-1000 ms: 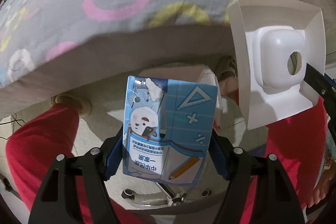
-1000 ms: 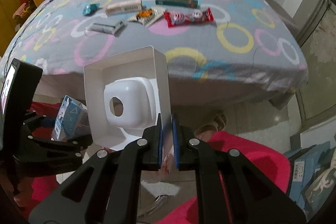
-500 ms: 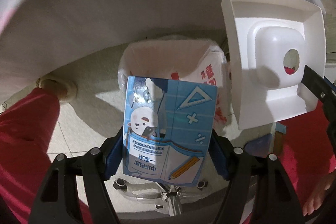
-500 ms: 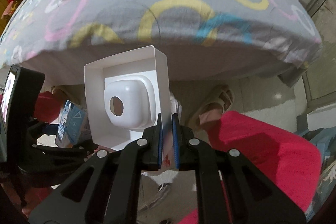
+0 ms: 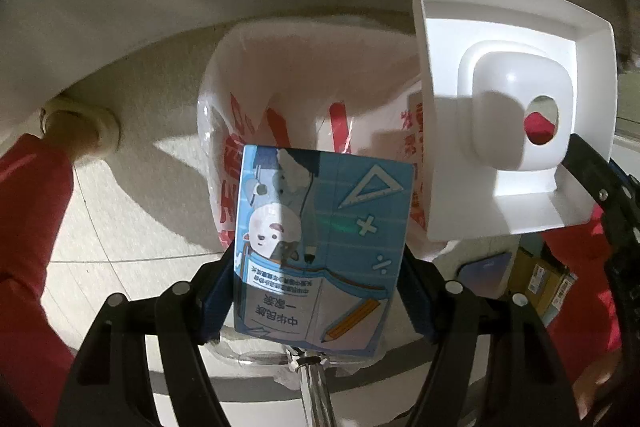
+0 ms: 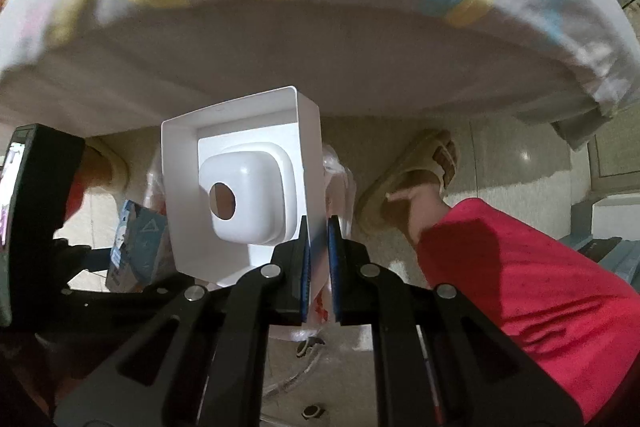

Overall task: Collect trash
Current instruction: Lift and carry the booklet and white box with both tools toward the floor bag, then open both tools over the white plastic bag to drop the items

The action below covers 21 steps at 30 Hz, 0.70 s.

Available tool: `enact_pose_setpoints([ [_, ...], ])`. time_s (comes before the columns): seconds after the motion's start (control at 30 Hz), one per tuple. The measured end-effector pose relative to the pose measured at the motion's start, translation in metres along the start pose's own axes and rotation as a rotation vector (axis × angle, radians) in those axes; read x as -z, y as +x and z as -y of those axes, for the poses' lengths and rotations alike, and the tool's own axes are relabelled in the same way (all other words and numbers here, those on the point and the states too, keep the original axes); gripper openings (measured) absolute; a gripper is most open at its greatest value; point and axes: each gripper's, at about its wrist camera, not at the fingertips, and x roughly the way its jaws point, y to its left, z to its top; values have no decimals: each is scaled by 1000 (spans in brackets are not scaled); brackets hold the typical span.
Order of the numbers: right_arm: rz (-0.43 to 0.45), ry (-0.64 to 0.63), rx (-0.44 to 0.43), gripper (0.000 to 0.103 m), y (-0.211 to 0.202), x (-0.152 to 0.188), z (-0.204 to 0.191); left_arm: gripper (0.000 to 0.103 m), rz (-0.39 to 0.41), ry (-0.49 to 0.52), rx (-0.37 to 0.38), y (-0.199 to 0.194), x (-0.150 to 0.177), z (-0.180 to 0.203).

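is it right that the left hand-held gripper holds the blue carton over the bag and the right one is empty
Not quite. The right hand-held gripper is shut on the white tray, as the right wrist view shows. The left hand-held gripper does hold the blue carton over the bag.

Bed edge, floor and the person's legs

A bed (image 6: 320,27) with ring-patterned sheet overhangs pale floor tiles (image 6: 520,155); a sandalled foot (image 6: 416,179) and red trouser leg (image 6: 520,287) sit right; small boxes (image 5: 548,279) lie beyond.
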Motion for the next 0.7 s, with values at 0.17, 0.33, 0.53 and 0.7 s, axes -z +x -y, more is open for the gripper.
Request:
enact_pose_setpoints([
  [0.17, -65, 0, 9, 9, 29, -2, -3, 69, -42, -13, -2, 13, -6, -1],
  [0.33, -123, 17, 8, 9, 53, -5, 0, 69, -72, -13, -16, 28, -10, -4],
  [0.53, -152, 10, 24, 9, 72, -9, -4, 70, -97, -10, -30, 40, -15, -4],
  [0.7, -173, -2, 40, 9, 86, -9, -6, 70, -116, -11, -41, 48, -18, -2],
])
